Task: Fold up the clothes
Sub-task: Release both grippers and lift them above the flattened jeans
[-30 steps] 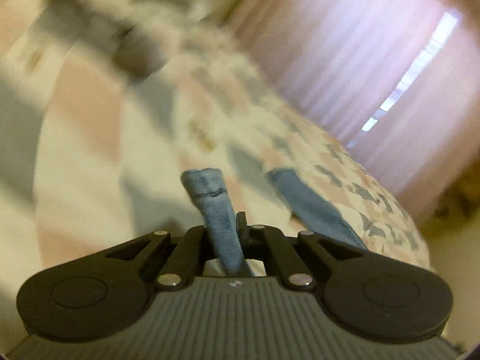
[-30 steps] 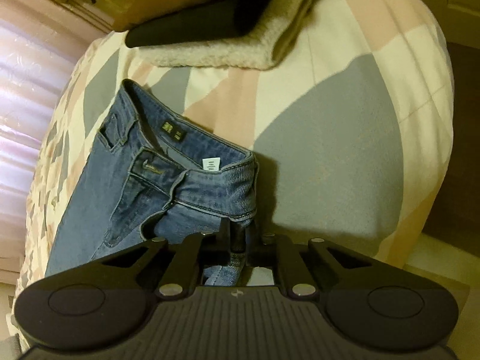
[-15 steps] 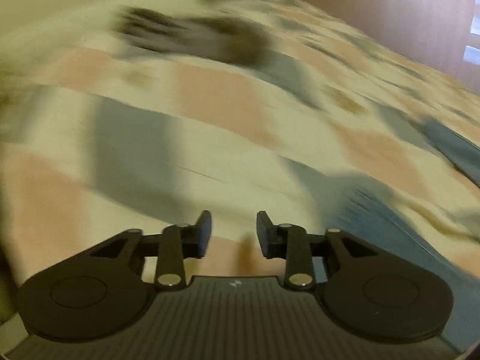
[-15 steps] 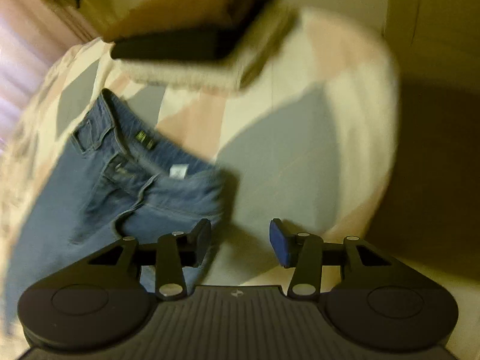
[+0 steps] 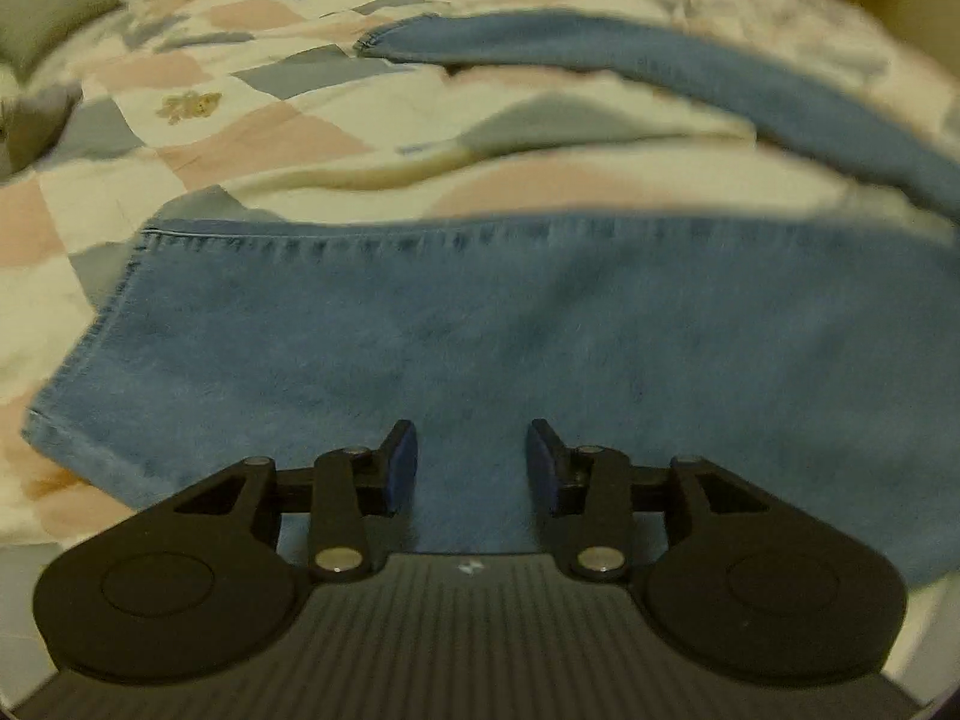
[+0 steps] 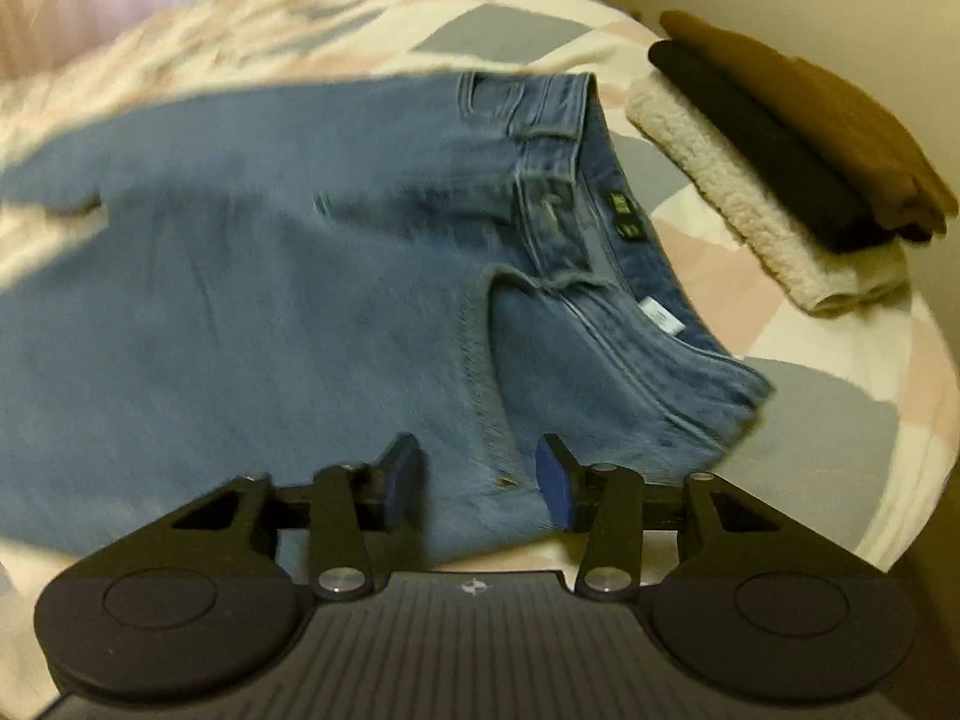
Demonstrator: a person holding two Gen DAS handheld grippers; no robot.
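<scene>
A pair of blue jeans lies spread on the patchwork bed. In the left wrist view the near leg (image 5: 480, 336) lies flat right in front of me, its hem at the left, and the far leg (image 5: 690, 66) curves away at the back. My left gripper (image 5: 471, 468) is open and empty, just above the near leg. In the right wrist view the jeans' waistband (image 6: 600, 222) and hip (image 6: 270, 300) fill the middle. My right gripper (image 6: 480, 474) is open and empty over the side seam near the waist.
The bed cover (image 5: 252, 138) has pink, grey and cream patches. A stack of folded clothes (image 6: 780, 150), cream, black and brown, sits at the bed's far right corner. The bed edge (image 6: 888, 480) drops off at the right. A grey pillow (image 5: 42, 6) lies far left.
Both grippers were shut on the jeans a second ago; both have opened and let go. The jeans now lie flat on the bed, and both views have swung to look across them.
</scene>
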